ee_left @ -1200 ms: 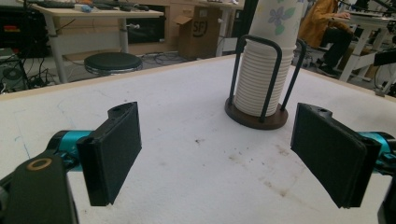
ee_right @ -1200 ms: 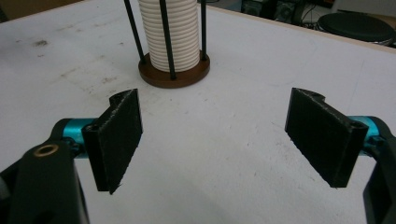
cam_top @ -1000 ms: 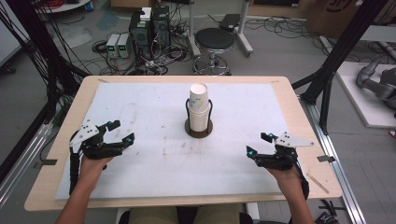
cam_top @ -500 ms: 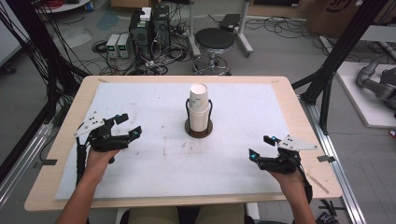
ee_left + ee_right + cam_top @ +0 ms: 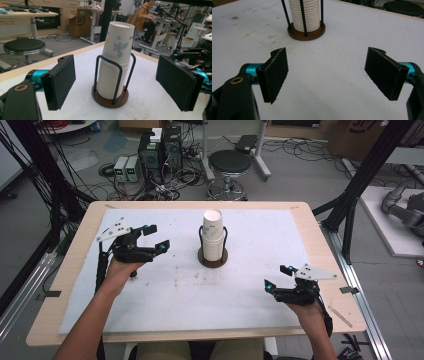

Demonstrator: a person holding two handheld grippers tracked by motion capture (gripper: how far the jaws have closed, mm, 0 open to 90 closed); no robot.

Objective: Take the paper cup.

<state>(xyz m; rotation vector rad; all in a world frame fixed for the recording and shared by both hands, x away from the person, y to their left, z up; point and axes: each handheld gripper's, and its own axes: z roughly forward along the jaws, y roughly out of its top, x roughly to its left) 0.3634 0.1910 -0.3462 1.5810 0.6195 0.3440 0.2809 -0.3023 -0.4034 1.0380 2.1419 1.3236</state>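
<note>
While its two black jaws stand wide apart with nothing between them, the left tool hangs above the left part of the worktop, pointing toward the stack of paper cups but well short of touching it. In the left gripper view the left tool frames that stack between its pads, the cups lying farther off than the pads. The stack stands upright in a black wire holder on a round brown base, near the middle of the worktop and somewhat toward its far edge. The top cup is white with a flower print and rises above the wire loops. The right tool sits low over the near right part of the worktop, jaws likewise wide and holding nothing, well apart from the cups. In the right gripper view the right tool looks across bare white mat, lightly smudged, toward the base and the ribbed lower cups. Each tool is carried by a hand, left hand and right hand, forearms entering from the near edge. Beyond the worktop a round black stool stands on the floor among cables.
</note>
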